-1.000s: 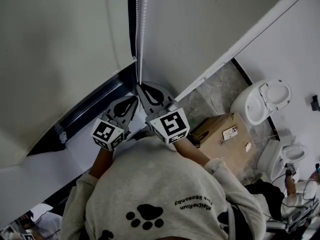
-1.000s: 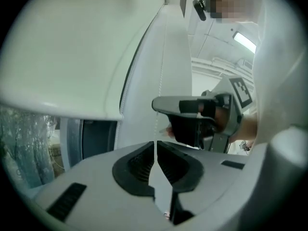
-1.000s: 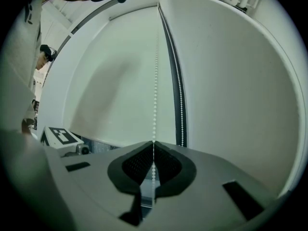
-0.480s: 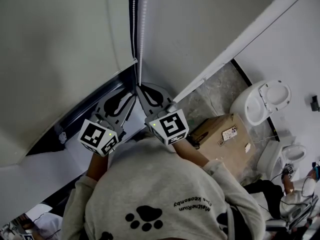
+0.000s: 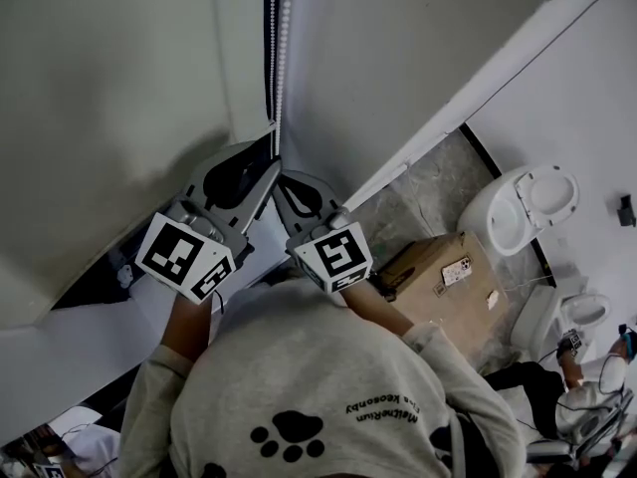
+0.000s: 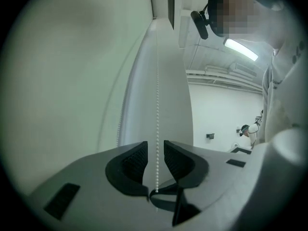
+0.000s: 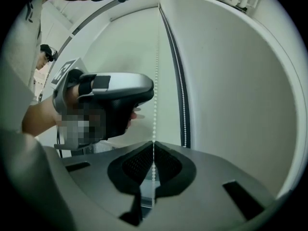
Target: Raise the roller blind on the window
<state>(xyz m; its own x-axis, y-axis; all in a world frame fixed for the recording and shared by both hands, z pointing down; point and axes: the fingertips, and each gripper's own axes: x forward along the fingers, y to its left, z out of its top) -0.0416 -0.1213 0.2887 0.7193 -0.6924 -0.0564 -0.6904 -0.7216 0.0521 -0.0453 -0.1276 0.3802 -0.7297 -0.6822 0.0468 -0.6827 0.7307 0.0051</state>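
Observation:
The white bead chain hangs down beside the pale roller blind. My right gripper is shut on one strand of the chain, which is pinched between its pads. A second strand hangs free to its right. My left gripper is higher up the same chain, just above the right one. Its jaws stand open around the chain, with the beads running between the pads and touching neither. The left gripper also shows in the right gripper view.
A dark window frame edge runs up beside the chain. Below me on the floor stand a cardboard box and two white toilets. A white ledge lies under the blind. Another person sits at the lower right.
My left gripper let go of the chain, opened, and moved up past the right gripper to straddle the chain higher up. The right gripper stayed shut on the chain and barely moved.

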